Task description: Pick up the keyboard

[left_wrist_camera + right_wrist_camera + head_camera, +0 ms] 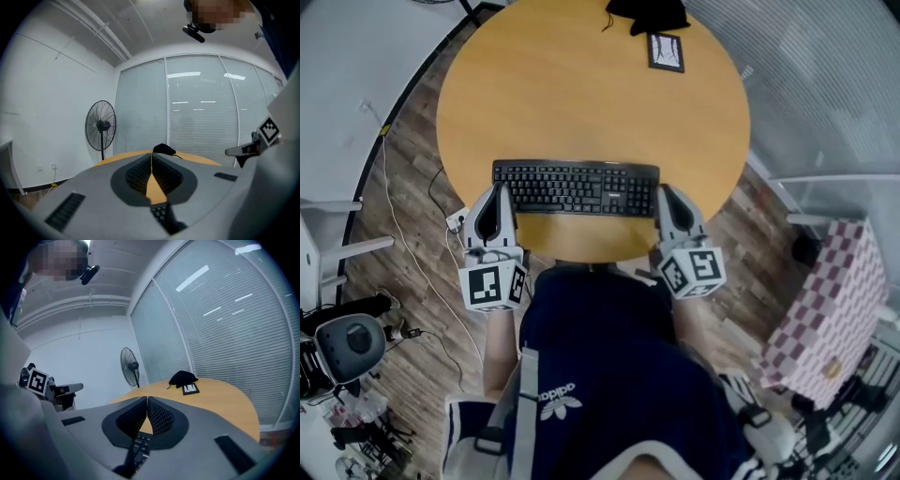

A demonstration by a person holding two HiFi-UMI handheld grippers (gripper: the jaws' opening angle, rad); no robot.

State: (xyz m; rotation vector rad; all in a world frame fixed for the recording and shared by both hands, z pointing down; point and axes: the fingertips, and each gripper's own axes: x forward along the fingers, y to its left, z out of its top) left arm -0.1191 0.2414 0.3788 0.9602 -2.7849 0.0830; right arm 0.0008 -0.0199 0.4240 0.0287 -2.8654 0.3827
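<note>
A black keyboard point(577, 187) lies flat near the front edge of the round wooden table point(581, 84). My left gripper point(498, 191) is at the keyboard's left end, and its jaws are shut with nothing between them. My right gripper point(665, 193) is at the right end, also shut and empty. In the left gripper view the closed tips point(151, 157) meet above a strip of keys point(160, 213). The right gripper view shows the same: shut tips point(147, 400) over keys point(139, 446). I cannot tell whether either gripper touches the keyboard.
A black cloth point(649, 13) and a small framed picture point(666, 52) lie at the table's far side. A standing fan point(100, 125) is beyond the table. A checked box point(834, 309) stands on the floor at the right, and a cable point(403, 234) runs along the left.
</note>
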